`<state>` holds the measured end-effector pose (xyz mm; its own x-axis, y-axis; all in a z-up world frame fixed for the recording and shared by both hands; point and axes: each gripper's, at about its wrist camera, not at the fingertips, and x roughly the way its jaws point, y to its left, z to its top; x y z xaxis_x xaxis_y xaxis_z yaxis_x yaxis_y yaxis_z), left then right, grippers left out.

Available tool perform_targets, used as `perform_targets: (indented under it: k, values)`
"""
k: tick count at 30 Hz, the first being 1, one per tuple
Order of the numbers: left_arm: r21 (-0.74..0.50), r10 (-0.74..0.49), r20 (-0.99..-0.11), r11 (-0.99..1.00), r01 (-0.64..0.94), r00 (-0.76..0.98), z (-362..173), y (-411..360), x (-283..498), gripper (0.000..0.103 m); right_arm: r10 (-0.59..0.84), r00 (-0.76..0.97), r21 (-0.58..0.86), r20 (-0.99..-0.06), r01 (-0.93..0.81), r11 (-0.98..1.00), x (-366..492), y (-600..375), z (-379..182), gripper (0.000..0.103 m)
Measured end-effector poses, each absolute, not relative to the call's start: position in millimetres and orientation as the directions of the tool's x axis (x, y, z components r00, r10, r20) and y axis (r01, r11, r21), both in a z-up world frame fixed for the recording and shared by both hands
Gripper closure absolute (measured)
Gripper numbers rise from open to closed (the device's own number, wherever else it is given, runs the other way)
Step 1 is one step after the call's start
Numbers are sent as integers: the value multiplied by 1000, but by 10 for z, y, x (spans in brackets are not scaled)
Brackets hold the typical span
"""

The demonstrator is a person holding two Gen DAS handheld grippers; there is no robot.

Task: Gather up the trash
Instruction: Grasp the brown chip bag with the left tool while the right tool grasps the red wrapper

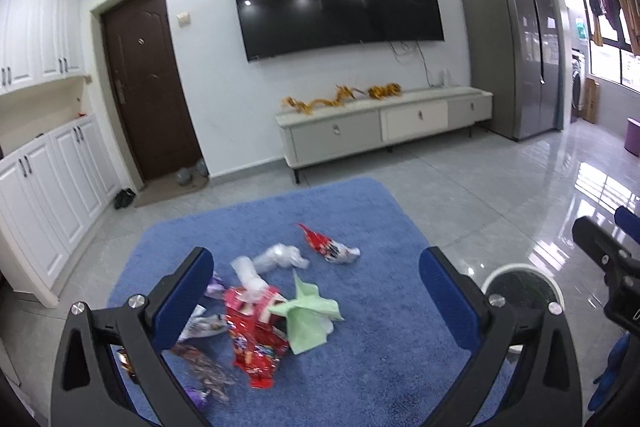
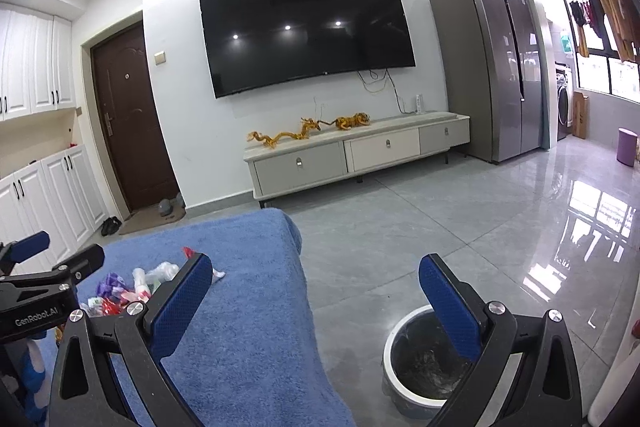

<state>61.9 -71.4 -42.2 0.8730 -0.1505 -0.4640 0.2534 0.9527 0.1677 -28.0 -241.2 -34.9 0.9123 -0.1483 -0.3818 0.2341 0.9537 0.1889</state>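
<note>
Both tongs gape wide and hold nothing. The left tongs (image 1: 316,291) hover over the trash pile (image 1: 260,311) on the blue-covered counter (image 1: 380,367); the right tongs (image 2: 316,299) hang by the bin (image 2: 420,367), on the floor at their 5 o'clock. Risks, as I judge: light wrappers — the red packet (image 1: 256,343), the green paper (image 1: 310,315) — slipping from a shallow pinch, or neighbours dragging off the counter's edge.

Crumpled wrappers (image 1: 256,331) lie heaped on the blue cloth (image 1: 380,359); white-rimmed bin (image 2: 420,359) beside it.
</note>
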Motion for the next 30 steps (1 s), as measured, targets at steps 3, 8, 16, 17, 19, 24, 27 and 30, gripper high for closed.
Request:
perform_targets:
  k: [3,8,16,17,19,24,27,30]
  values:
    - [180,-165,-499,941,288,851,-595,-721,716,0,-136,902,173,-409,223,959,-214,-2386,-436,0]
    - [120,-186,-559,946,301,808,-778,-455,896,0,-72,889,167,-452,164,972,-125,-2238,-564,0]
    - [57,-77,-609,988,140,789,-1074,720,1048,0,106,818,127,-566,-40,991,234,-1685,-792,0]
    - [58,-57,-616,991,118,786,-1109,862,1057,0,138,808,139,-573,-69,988,279,-1618,-809,0]
    - [62,-5,-637,996,58,771,-1205,1233,1062,0,216,780,174,-588,-139,975,403,-1445,-843,2]
    - [-10,56,-693,996,-87,718,-1424,1966,1167,3,353,708,202,-612,-291,935,690,-957,-852,12]
    - [-114,4,-718,986,-123,696,-1520,2232,1242,10,432,662,213,-613,-388,897,795,-642,-845,22]
    - [-204,-57,-737,969,-141,674,-1641,2407,1331,18,463,620,194,-634,-452,871,918,-335,-903,27]
